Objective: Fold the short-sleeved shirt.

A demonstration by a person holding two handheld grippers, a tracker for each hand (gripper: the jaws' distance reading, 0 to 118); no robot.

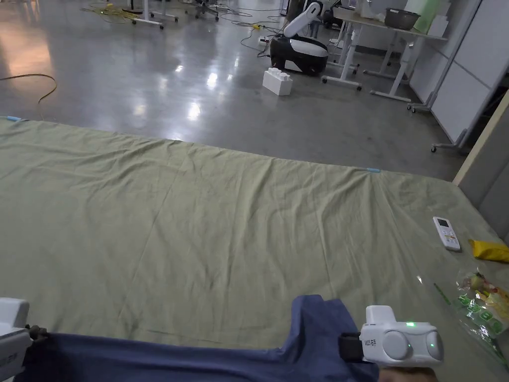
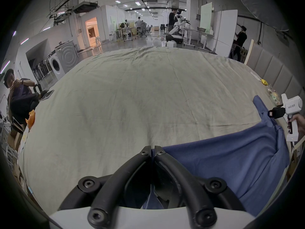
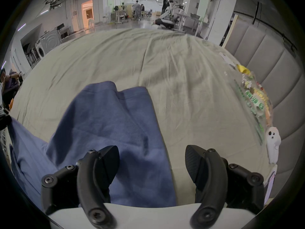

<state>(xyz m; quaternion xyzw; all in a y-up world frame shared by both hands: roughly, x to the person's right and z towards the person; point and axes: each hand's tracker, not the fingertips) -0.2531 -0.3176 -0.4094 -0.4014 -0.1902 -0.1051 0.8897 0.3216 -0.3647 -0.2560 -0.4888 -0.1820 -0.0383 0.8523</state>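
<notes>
Jaws of the left gripper pinch the blue shirt at its left edge — likely to hold it taut; the right gripper stands released over a sleeve. Shirt lies along the near edge of the green sheet, awaiting spreading.

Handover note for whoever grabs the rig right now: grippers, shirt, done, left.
Left gripper: shut on an edge of the blue shirt, at the near left of the green sheet.
Right gripper: open, over the shirt's bunched right end, not pinching it.
Shirt: at the near edge of the sheet, stretched between the two grippers, right end humped up.
Done: no fold visible.
Left: grip the right end, spread the shirt flat, then fold.
Remote and snack bags lie at the sheet's right edge.
</notes>
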